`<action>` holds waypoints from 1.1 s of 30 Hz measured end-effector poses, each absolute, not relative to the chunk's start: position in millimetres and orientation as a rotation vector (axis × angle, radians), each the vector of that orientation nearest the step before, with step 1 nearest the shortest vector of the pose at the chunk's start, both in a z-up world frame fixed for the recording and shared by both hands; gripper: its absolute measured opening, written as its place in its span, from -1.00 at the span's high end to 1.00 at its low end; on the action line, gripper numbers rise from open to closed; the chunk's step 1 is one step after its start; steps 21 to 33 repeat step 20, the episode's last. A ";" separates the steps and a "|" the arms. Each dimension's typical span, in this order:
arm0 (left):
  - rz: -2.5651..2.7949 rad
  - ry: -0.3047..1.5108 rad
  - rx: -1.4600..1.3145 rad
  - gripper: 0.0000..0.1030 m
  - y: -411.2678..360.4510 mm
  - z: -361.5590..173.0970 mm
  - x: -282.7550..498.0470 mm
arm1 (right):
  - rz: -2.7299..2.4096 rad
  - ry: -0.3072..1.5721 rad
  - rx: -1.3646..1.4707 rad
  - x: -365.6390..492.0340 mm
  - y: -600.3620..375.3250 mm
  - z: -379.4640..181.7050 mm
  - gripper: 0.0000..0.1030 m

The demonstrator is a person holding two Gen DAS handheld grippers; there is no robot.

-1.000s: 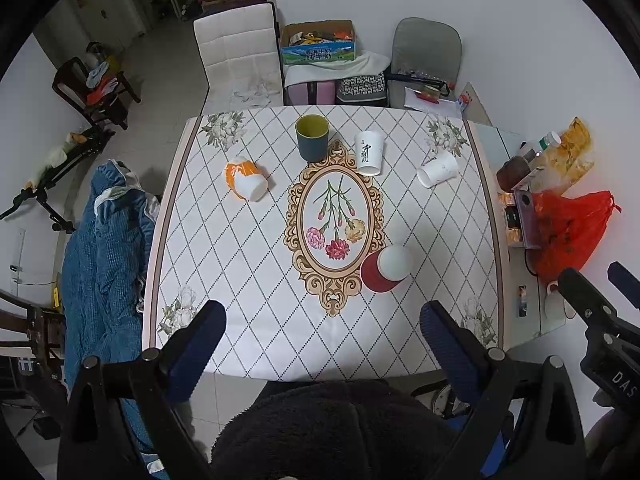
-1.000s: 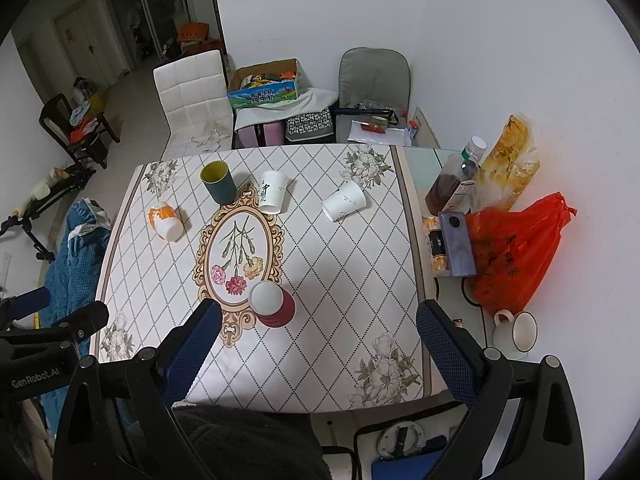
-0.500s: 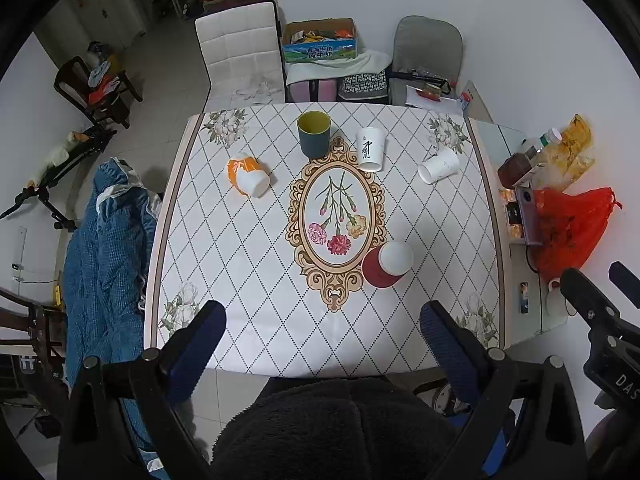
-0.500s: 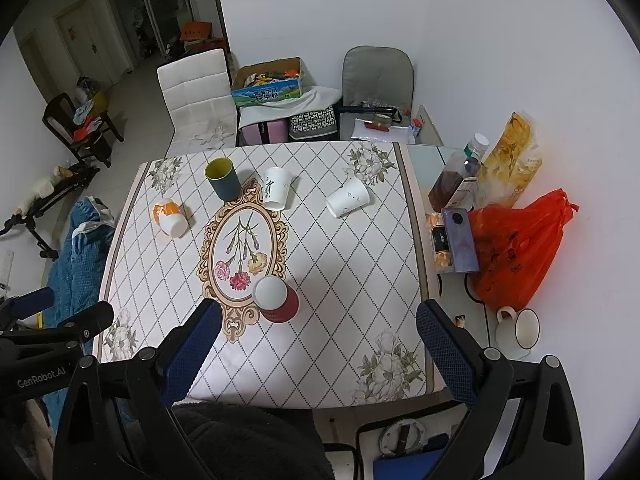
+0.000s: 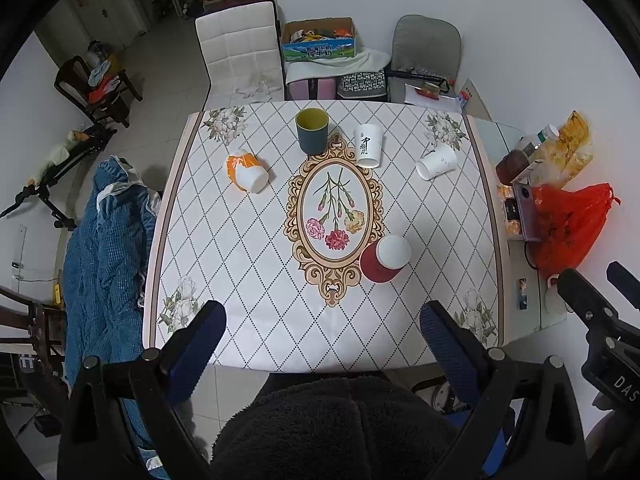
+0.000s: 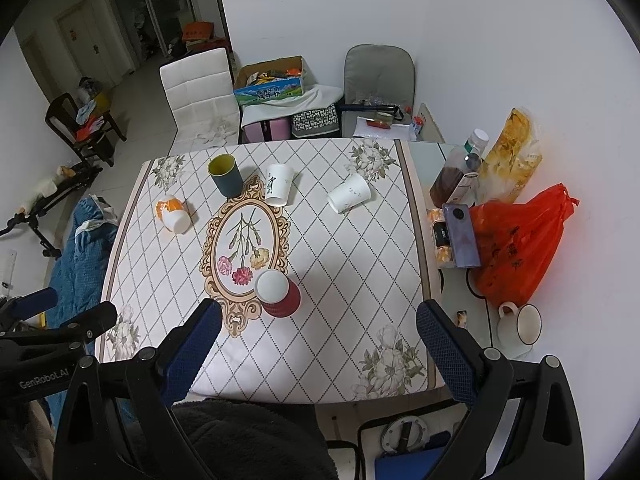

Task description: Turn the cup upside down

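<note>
Both grippers hang high above the near edge of the desk, the left gripper and the right gripper each with blue-padded fingers spread wide and holding nothing. Nearest on the desk, the red cup stands upside down, white base up, at the right lower rim of the oval flower print. Farther left an orange-and-white cup lies on its side; farther right a white paper cup also lies tipped. At the far side a dark green cup stands upright, just beside an inverted white cup with black writing. A red plastic bag, bottle and phone crowd the right side ledge.
</note>
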State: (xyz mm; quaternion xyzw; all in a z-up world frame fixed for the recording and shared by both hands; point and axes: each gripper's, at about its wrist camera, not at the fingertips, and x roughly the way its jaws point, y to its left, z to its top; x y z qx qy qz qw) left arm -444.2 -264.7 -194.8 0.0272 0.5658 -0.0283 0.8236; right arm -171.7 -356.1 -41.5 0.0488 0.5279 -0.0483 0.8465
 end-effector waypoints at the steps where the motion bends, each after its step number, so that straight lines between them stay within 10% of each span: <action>1: -0.060 1.202 0.057 -0.93 -264.5 -194.8 -444.5 | -0.100 1.113 0.102 -173.4 -355.9 -41.3 -0.93; 33: -0.054 1.198 0.055 -0.93 -268.7 -194.9 -453.6 | -0.092 1.112 0.078 -172.2 -357.7 -36.1 -0.93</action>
